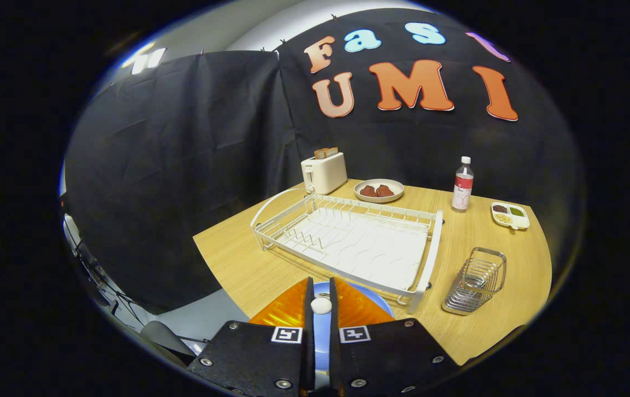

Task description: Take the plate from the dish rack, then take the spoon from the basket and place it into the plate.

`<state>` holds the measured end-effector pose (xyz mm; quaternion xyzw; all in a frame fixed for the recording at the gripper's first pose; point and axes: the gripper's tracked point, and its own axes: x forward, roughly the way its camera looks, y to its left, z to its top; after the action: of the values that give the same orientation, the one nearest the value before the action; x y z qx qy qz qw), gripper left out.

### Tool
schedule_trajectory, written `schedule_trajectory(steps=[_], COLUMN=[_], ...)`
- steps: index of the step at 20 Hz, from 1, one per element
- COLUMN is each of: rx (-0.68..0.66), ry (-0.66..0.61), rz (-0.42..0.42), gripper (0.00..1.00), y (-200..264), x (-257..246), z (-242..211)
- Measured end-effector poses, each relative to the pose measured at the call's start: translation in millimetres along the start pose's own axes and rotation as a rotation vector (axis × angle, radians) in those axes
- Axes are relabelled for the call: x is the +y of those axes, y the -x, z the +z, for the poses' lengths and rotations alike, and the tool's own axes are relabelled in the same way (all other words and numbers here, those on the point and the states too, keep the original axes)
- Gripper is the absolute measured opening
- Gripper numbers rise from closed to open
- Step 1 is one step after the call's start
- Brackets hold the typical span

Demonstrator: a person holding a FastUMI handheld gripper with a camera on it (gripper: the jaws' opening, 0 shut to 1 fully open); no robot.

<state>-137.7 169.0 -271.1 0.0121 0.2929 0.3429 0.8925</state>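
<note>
With the gripper (321,298) nearly closed on a small white spoon end (321,305), directly over the blue plate (321,331) (below the fingers), a low, gentle release seems wise.

The gripper (321,295) fingers, nearly closed on a small white thing (321,305) I cannot name for sure, cover most of the blue plate (376,302) at the bottom middle, and the food on the far plate (378,191) is too small to tell.
</note>
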Motion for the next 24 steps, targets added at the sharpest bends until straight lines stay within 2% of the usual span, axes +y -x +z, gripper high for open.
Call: schedule_trajectory(steps=[2,6,10,15,19,22,24], rx=[-0.019,-0.038,-0.021,0.041,0.061,0.036,0.003], ry=[0.015,0.078,0.063,-0.009,-0.039,-0.074,-0.085], rz=[0.014,-0.009,-0.016,-0.080,-0.134,-0.177,-0.218], gripper=[0.10,0.12,0.13,0.18,0.18,0.19,0.26], y=[-7,-24,-25,-15,-6,6,17], x=[4,0,-8,-35,-52,-63,-72], z=[-1,-6,-18,-42,-50,-35,-15])
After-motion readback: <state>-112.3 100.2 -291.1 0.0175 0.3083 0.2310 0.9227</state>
